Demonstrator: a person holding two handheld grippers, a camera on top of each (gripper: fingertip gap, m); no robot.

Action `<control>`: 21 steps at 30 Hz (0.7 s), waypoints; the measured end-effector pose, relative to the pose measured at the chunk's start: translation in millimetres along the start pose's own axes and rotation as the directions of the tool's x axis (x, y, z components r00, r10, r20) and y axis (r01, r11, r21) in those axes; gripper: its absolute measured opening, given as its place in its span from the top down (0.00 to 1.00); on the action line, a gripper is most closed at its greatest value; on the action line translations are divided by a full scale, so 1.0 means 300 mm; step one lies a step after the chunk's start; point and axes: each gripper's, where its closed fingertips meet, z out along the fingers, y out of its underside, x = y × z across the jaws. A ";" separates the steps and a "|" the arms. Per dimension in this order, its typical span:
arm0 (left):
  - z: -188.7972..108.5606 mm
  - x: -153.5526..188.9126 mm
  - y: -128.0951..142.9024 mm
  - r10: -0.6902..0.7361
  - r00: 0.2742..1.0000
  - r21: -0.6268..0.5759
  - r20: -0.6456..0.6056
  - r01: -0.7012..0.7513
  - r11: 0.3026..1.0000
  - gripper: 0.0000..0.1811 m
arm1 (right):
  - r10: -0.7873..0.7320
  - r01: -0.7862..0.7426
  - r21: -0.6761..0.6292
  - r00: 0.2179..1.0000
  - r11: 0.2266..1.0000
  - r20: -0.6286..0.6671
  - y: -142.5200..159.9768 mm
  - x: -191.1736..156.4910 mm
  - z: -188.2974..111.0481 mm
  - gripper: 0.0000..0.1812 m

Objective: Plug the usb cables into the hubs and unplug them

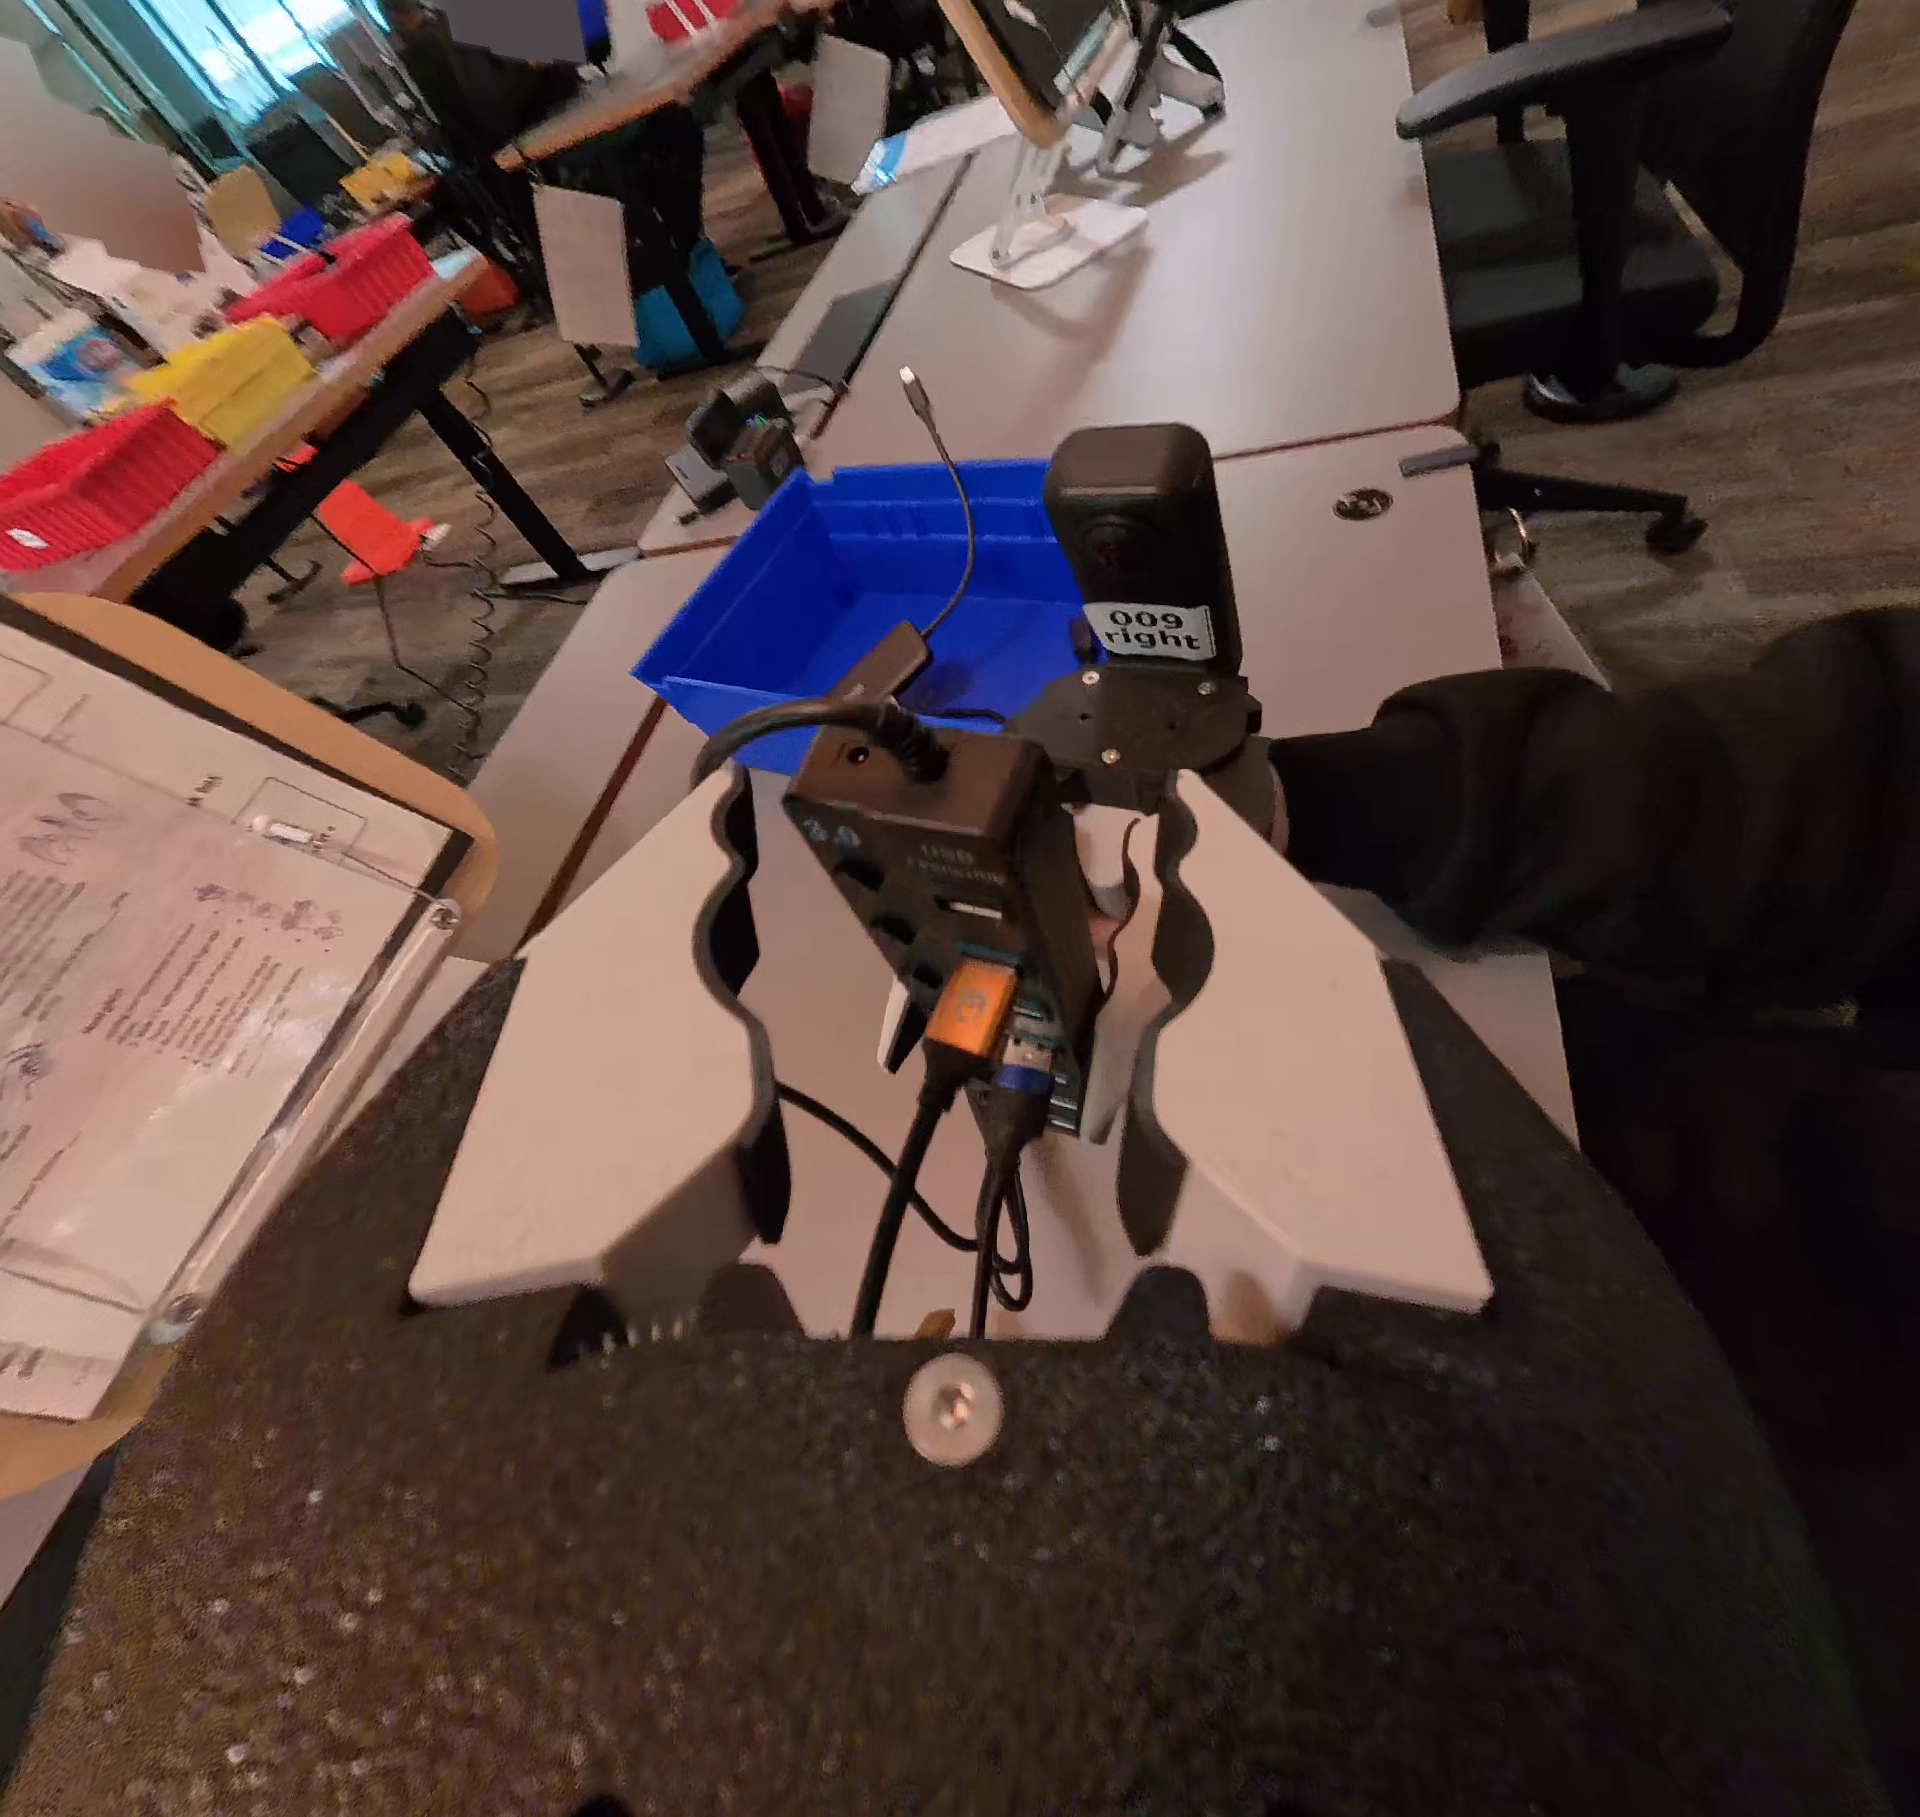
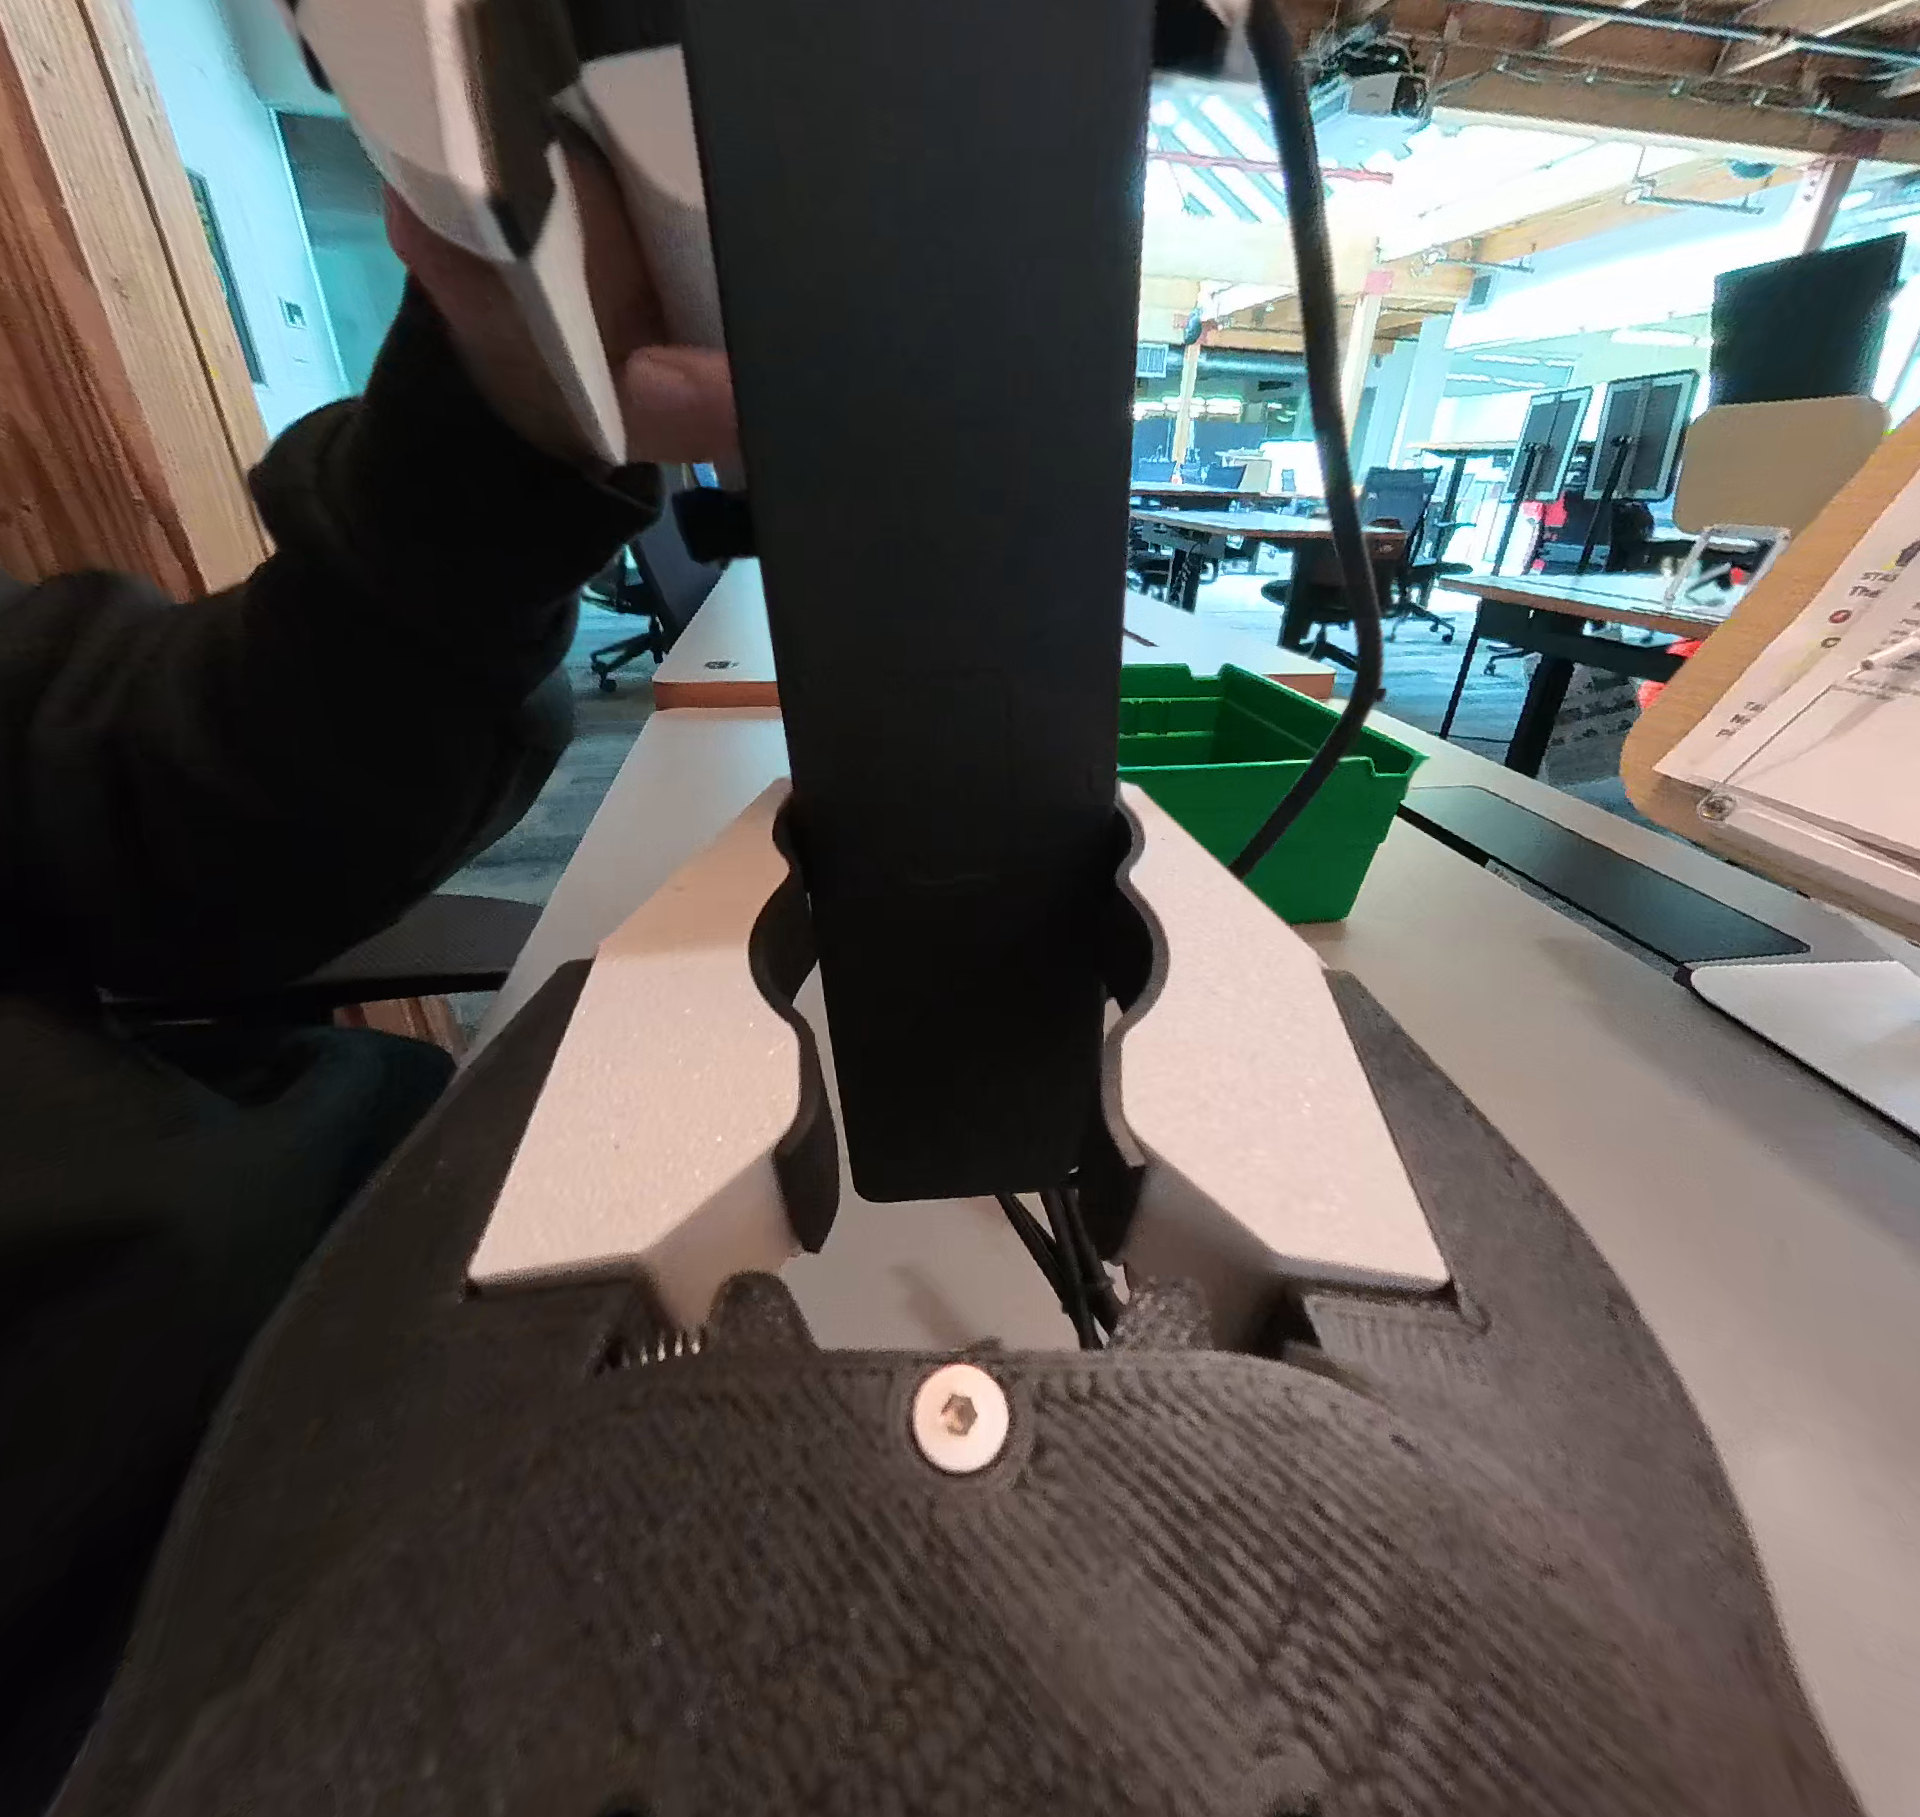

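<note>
**Hub up off the desk, gripped by the right claw**

Open office, grey desk [image 1: 1195,333] with a blue bin [image 1: 831,562] on it; right wrist view shows a green bin [image 2: 1309,780] too. The right claw [image 2: 961,988] is clamped narrow on the black USB hub [image 2: 925,520], holding it upright in the air. An orange plug [image 1: 968,1007] and a blue one [image 1: 1023,1071] sit in its lower ports. The left claw [image 1: 951,988] is spread wide around the hub, fingers not touching it.
</note>
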 end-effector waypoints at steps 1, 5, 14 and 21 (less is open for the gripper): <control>-0.023 -0.003 -0.014 0.003 1.000 0.022 0.030 -0.004 1.000 0.58 | 0.006 -0.006 0.006 1.000 1.000 0.000 -0.004 0.003 -0.005 0.71; -0.122 0.045 -0.006 0.055 0.994 0.056 0.094 -0.060 0.997 0.72 | 0.008 -0.008 0.022 1.000 1.000 -0.013 -0.017 0.019 -0.027 0.71; -0.093 0.081 0.279 0.064 0.992 -0.093 0.105 -0.054 0.994 0.78 | 0.045 -0.047 0.029 0.996 0.998 0.073 -0.013 -0.025 -0.014 0.71; -0.079 0.069 0.298 -0.092 0.993 0.067 0.079 0.087 0.994 0.93 | 0.068 -0.071 0.028 0.993 0.997 0.098 0.007 -0.044 0.020 0.71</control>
